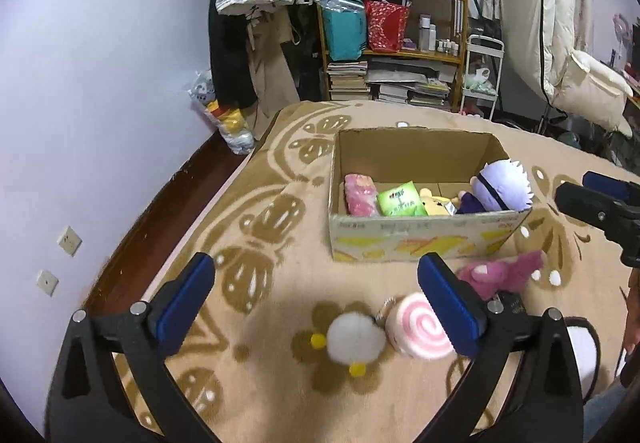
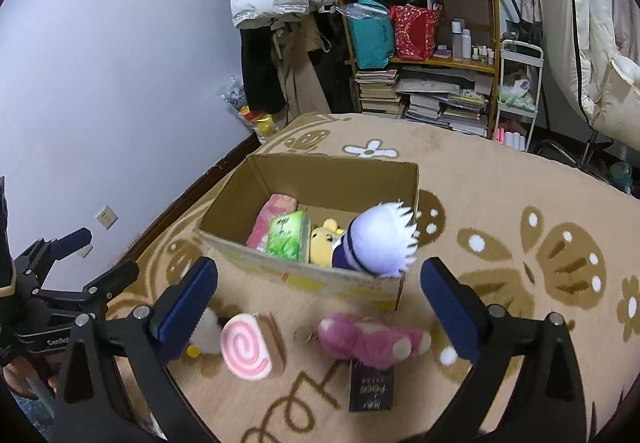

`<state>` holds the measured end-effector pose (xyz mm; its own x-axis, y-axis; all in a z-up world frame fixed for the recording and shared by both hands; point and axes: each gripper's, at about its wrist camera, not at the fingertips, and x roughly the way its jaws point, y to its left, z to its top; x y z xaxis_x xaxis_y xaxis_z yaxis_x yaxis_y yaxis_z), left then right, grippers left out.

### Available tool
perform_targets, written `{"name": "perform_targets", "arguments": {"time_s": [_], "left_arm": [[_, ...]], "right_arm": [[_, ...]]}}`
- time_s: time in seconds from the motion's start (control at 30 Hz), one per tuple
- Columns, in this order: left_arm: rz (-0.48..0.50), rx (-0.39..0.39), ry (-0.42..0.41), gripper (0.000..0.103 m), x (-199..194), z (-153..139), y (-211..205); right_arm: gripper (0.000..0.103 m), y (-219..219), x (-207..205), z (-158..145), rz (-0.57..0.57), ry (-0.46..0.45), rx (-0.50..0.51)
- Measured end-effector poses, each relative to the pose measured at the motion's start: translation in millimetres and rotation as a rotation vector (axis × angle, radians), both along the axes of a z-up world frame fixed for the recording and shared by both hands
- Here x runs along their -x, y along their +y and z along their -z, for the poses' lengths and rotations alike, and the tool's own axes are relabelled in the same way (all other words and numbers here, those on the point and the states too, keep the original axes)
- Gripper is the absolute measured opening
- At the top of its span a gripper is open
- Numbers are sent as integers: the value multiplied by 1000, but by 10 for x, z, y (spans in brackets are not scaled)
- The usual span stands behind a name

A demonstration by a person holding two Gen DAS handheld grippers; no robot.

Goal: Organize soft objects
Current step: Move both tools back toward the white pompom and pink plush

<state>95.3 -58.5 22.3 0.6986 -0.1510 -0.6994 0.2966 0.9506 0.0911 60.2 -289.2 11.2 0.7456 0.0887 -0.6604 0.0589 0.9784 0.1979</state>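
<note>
An open cardboard box [image 1: 420, 239] [image 2: 344, 279] stands on the tan blanket. It holds a pink pack [image 1: 360, 195], a green tissue pack [image 1: 400, 201], a yellow plush [image 1: 434, 203] and a white-haired doll [image 1: 502, 189] [image 2: 380, 239]. In front of it lie a white fluffy ball [image 1: 354, 339], a pink swirl roll plush [image 1: 420, 325] [image 2: 248, 351] and a pink plush [image 1: 504, 271] [image 2: 368, 339]. My left gripper [image 1: 316, 303] is open above the white ball. My right gripper [image 2: 320, 303] is open above the pink plush.
A dark tag card [image 2: 372, 387] lies under the pink plush. A wooden shelf [image 1: 392, 23] with books and bags stands beyond the bed, with a white cart [image 1: 480, 79] beside it. The wall [image 1: 100, 83] and bed edge are at the left.
</note>
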Motion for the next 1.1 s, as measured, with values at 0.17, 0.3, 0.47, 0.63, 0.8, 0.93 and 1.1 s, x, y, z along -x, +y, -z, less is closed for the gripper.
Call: {"name": "perform_targets", "arguments": {"time_s": [0.17,0.3,0.47,0.63,0.8,0.93,1.1], "left_arm": [[-29,12,10,101,130,1,136],[-30,15,9,101,199,14,193],[-40,16,25,101,196,115,243],[-34,0,47,101,132,275,251],[0,35,111,101,-40,516,261],[-6,6,134,101,-160,665,222],[-17,-32,153,101,-271,810,168]], "right_arm": [[103,117,216,-75,4,-23,17],[103,168,367,-37,16,-21,2],[103,164,429,53,33,-6,-13],[103,130,416,193,54,15,-15],[103,10,351,365,69,30,-56],[103,-53,269,572,81,67,-60],[103,-100,152,795,85,101,-88]]}}
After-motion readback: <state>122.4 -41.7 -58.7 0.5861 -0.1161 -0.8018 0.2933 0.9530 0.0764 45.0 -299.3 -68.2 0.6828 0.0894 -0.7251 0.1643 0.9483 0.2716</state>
